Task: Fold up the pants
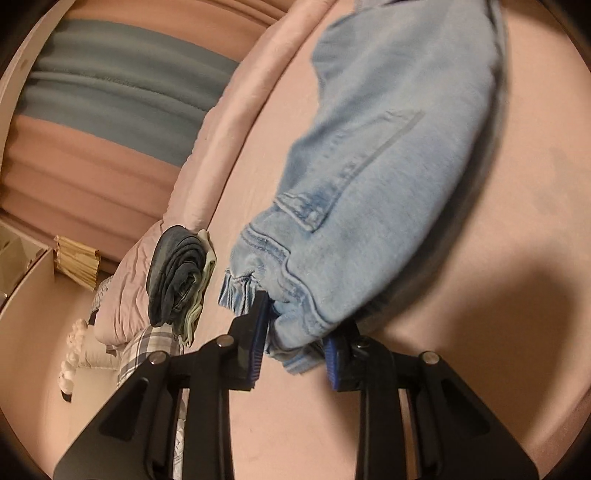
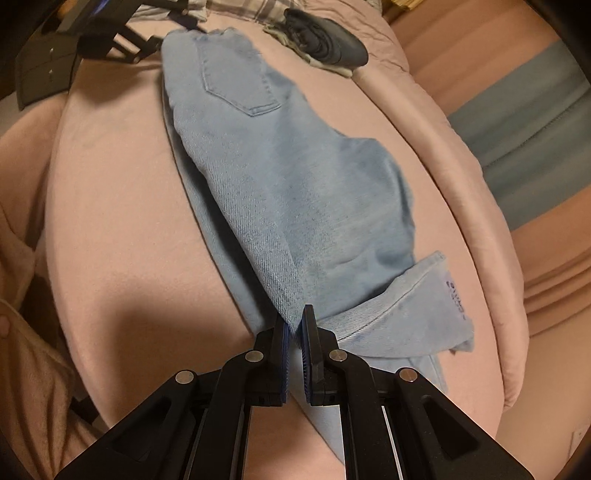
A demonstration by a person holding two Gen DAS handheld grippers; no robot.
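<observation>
Light blue jeans (image 1: 388,147) lie along a pink bed (image 1: 517,221), folded lengthwise. My left gripper (image 1: 299,325) holds the bunched waistband between its blue pads, jaws fairly wide around the thick cloth. In the right wrist view the jeans (image 2: 295,184) run away from me with a back pocket (image 2: 240,81) facing up. My right gripper (image 2: 295,325) is shut on the leg fabric near the hems, lifting a ridge of it. One hem (image 2: 424,295) is turned over beside it. The left gripper (image 2: 110,33) shows at the far waistband end.
A stack of folded dark jeans and other clothes (image 1: 181,273) sits on the rolled pink duvet (image 1: 229,129) beside the pants; it also shows in the right wrist view (image 2: 325,40). A plaid cloth (image 1: 147,347) lies below it. A blue-and-pink wall (image 1: 110,92) is behind.
</observation>
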